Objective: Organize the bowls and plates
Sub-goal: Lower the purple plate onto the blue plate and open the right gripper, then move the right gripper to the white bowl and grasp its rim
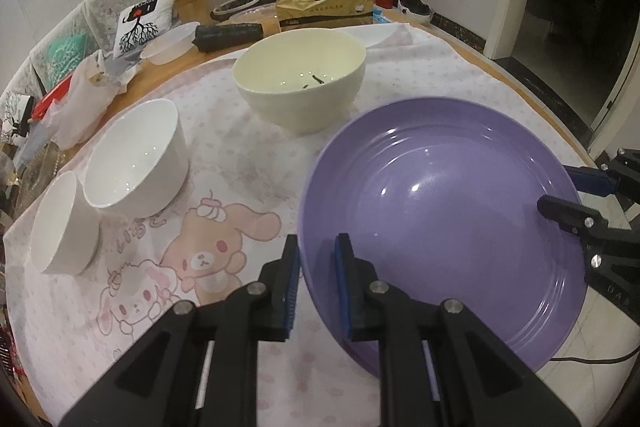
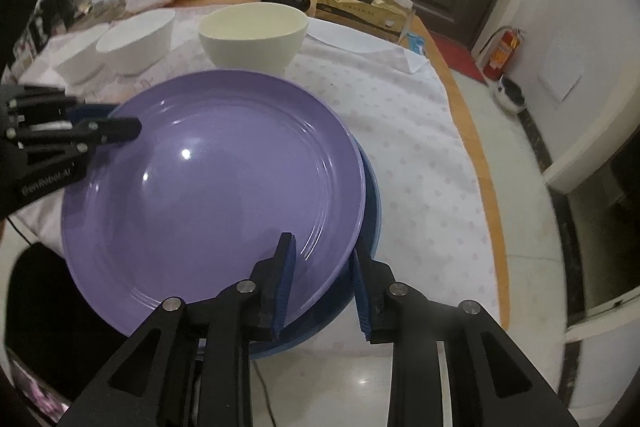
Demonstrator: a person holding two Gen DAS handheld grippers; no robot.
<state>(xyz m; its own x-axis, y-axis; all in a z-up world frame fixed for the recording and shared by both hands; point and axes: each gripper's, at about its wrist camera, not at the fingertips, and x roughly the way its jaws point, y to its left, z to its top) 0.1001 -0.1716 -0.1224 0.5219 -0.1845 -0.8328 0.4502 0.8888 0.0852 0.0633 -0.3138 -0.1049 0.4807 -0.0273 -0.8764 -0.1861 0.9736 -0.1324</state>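
Observation:
A purple plate (image 1: 440,211) (image 2: 216,179) lies over a blue plate (image 2: 372,211) at the table's near edge, shifted a little to the left of it. My left gripper (image 1: 316,279) (image 2: 120,117) is shut on the purple plate's left rim. My right gripper (image 2: 322,287) (image 1: 556,187) straddles the opposite rim with a visible gap, so its pads do not press. Further back on the cartoon-print cloth stand a cream bowl (image 1: 300,83) (image 2: 254,35), a white bowl (image 1: 136,159) (image 2: 136,43) and a smaller white bowl (image 1: 64,223) (image 2: 80,63).
A white plate (image 1: 372,33) (image 2: 352,39) lies behind the cream bowl. Along the far side sit a gold bag (image 1: 324,7), a black roll (image 1: 228,37), a plastic container (image 1: 172,45) and plastic bags (image 1: 80,107). The round table's edge (image 2: 468,131) drops to the floor on the right.

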